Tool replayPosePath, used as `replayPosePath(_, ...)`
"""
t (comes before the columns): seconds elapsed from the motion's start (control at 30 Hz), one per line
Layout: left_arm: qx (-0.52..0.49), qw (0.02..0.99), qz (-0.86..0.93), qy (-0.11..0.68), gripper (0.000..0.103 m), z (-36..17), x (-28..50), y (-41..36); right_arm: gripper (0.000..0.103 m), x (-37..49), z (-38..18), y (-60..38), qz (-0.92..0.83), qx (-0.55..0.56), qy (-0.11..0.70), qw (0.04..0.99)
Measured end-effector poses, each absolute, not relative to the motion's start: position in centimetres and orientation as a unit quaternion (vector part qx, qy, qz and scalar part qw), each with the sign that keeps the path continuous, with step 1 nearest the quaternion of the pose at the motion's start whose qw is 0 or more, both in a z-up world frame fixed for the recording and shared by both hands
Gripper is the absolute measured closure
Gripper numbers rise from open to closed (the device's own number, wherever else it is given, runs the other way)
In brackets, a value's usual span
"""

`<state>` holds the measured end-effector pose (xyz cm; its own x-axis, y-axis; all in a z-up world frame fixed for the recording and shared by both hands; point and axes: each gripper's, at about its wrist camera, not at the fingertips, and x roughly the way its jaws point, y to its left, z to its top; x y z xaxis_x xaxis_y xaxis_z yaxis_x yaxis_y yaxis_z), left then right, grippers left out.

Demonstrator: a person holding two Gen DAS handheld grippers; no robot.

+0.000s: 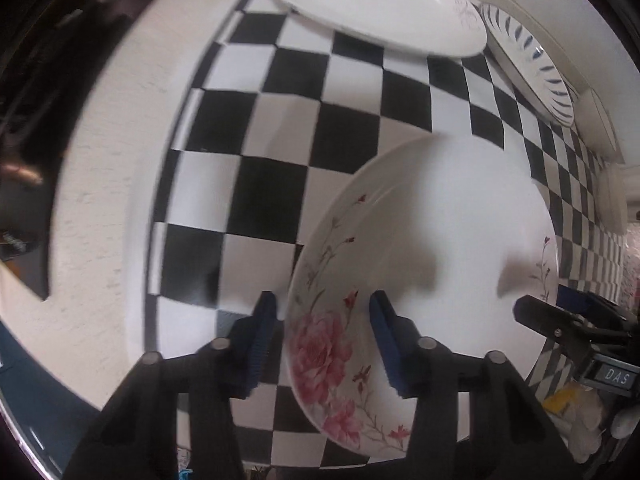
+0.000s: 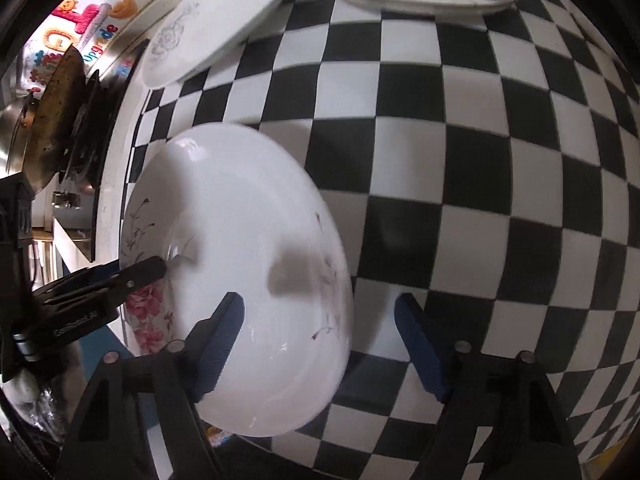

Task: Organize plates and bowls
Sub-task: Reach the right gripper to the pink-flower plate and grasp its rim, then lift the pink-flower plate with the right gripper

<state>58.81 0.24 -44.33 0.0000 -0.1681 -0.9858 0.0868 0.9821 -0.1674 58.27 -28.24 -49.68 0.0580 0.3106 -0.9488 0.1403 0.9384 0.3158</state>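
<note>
Straddling the near rim of the pink-flower plate (image 1: 420,240) in the left wrist view: left gripper (image 1: 322,344) spread, one finger outside the rim, one over the plate face, no pinch yet, contact unclear. Plate sits on the checkered cloth (image 1: 256,152), tilted or flat cannot tell through the fisheye. White oval plate (image 1: 372,4) and blue-striped plate (image 1: 528,64) well apart at the far edge. Right gripper tip visible at the plate's opposite rim, seemingly around it. Right wrist view: right gripper (image 2: 318,344) also spread, one finger over the plate's face, other out over the cloth, rim between them. Left gripper's tip at the far rim beside the pink flowers. Pan (image 2: 44,120) off past the cloth edge. Best practice here, as a judgement: close both sides evenly on the rim, seat pads deep past the lip, lift level, avoid dragging the cloth.
</note>
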Motion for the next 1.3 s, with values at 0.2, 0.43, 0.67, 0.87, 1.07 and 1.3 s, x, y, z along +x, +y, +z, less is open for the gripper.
replayPosePath(0.2, -0.026, 0.702, -0.128, 0.700, 0.069, -44.1, 59.4, 0.0, 0.066, 58.9, -49.7, -27.6, 0.048, 0.167, 0.695, 0.697)
replayPosePath(0.43, -0.008, 0.705, -0.134, 0.696, 0.070, -43.4, 59.4, -0.5, 0.080, 57.8, -49.3, -29.2, 0.034, 0.189, 0.691, 0.696)
replayPosePath(0.67, 0.013, 0.716, -0.154, 0.681, 0.070, -41.3, 60.2, -5.2, 0.080, 56.4, -47.4, -32.1, 0.022, 0.209, 0.672, 0.710)
replayPosePath(0.87, 0.032, 0.718, -0.177, 0.673, 0.070, -40.7, 60.2, -11.3, 0.080, 54.1, -45.6, -36.6, 0.003, 0.221, 0.661, 0.717)
replayPosePath(1.07, 0.064, 0.705, -0.199, 0.678, 0.070, -42.0, 58.9, -17.6, 0.080, 51.4, -45.4, -42.3, -0.020, 0.224, 0.661, 0.716)
replayPosePath(1.3, 0.090, 0.683, -0.204, 0.695, 0.070, -44.5, 58.0, -22.4, 0.080, 49.3, -47.6, -46.6, -0.029, 0.242, 0.677, 0.694)
